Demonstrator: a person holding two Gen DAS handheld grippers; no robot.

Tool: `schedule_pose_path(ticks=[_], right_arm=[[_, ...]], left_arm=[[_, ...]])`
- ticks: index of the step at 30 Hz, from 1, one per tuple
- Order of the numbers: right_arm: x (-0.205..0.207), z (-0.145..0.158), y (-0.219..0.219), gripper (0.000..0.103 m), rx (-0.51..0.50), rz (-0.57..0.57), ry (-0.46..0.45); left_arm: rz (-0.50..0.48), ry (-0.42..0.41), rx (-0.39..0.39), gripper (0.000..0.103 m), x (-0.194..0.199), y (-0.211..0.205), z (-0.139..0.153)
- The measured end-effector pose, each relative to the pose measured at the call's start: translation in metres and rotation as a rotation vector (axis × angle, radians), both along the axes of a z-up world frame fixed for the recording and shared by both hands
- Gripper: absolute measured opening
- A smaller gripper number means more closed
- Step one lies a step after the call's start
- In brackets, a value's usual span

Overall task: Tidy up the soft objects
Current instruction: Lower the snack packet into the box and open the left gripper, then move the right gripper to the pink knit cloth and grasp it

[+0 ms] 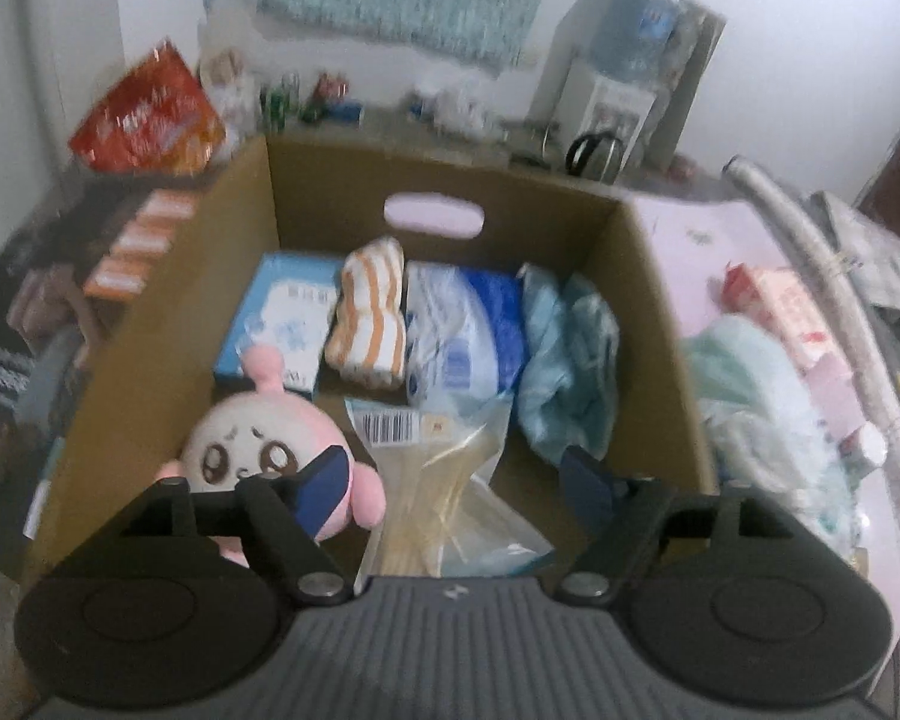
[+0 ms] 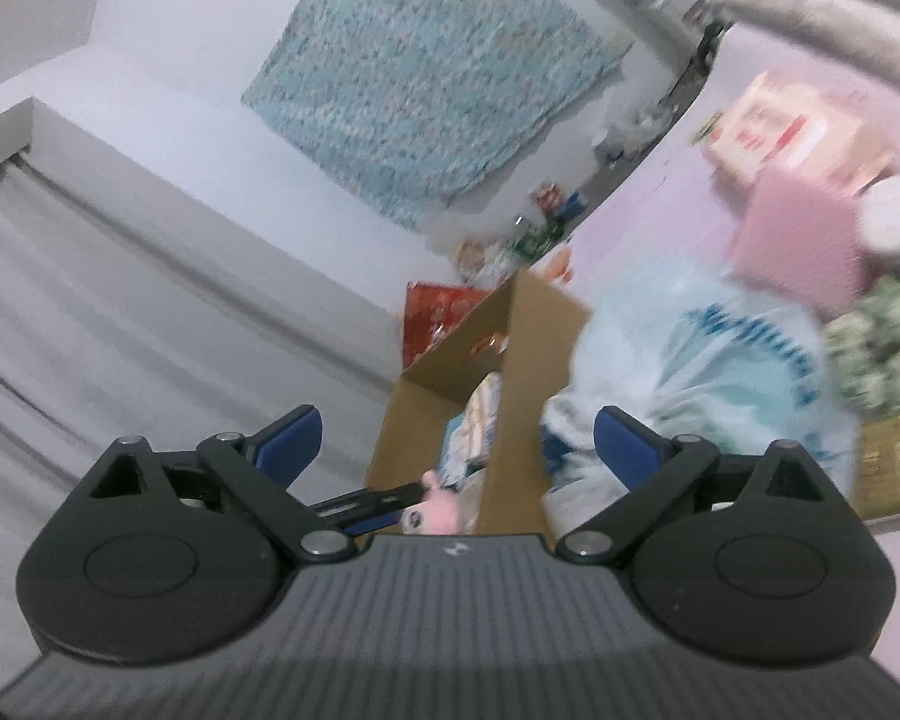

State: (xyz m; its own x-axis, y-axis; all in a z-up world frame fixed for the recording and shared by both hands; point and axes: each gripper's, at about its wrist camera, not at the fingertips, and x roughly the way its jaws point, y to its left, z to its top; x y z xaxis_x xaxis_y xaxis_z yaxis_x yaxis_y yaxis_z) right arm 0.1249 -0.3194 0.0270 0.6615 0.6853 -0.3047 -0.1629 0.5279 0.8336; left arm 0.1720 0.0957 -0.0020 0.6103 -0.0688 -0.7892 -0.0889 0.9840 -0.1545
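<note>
An open cardboard box (image 1: 168, 330) fills the left wrist view. In it lie a blue tissue pack (image 1: 282, 318), an orange-striped cloth (image 1: 369, 312), a blue-and-white pack (image 1: 468, 330), a pale blue cloth (image 1: 570, 360) and a clear bag (image 1: 444, 480). A pink plush toy (image 1: 252, 438) sits in the near left corner. My left gripper (image 1: 456, 480) hangs open above the box, its left finger in front of the plush, with nothing pressed between the pads. My right gripper (image 2: 459, 441) is open and empty beside the box (image 2: 516, 420), near a pale blue printed bag (image 2: 720, 360).
On the pink table (image 1: 690, 228) right of the box lie a mint cloth (image 1: 744, 360) and a red-and-white pack (image 1: 780, 300). A red snack bag (image 1: 144, 114) stands behind the box on the left. A water dispenser (image 1: 624, 60) stands by the back wall.
</note>
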Motion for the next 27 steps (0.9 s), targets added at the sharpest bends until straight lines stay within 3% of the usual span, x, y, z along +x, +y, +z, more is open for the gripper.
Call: schedule_pose_path(ticks=[8, 15, 27], right_arm=[[-0.032, -0.02, -0.067, 0.1, -0.012, -0.139, 0.014], [-0.049, -0.049, -0.102, 0.1, -0.045, -0.198, 0.071], [-0.04, -0.073, -0.128, 0.1, -0.163, -0.175, 0.135]], left_arm=[[-0.042, -0.202, -0.006, 0.085, -0.059, -0.03, 0.049], [-0.185, -0.329, -0.014, 0.094, -0.103, -0.089, 0.061], [-0.404, -0.299, -0.061, 0.094, -0.125, -0.203, 0.019]])
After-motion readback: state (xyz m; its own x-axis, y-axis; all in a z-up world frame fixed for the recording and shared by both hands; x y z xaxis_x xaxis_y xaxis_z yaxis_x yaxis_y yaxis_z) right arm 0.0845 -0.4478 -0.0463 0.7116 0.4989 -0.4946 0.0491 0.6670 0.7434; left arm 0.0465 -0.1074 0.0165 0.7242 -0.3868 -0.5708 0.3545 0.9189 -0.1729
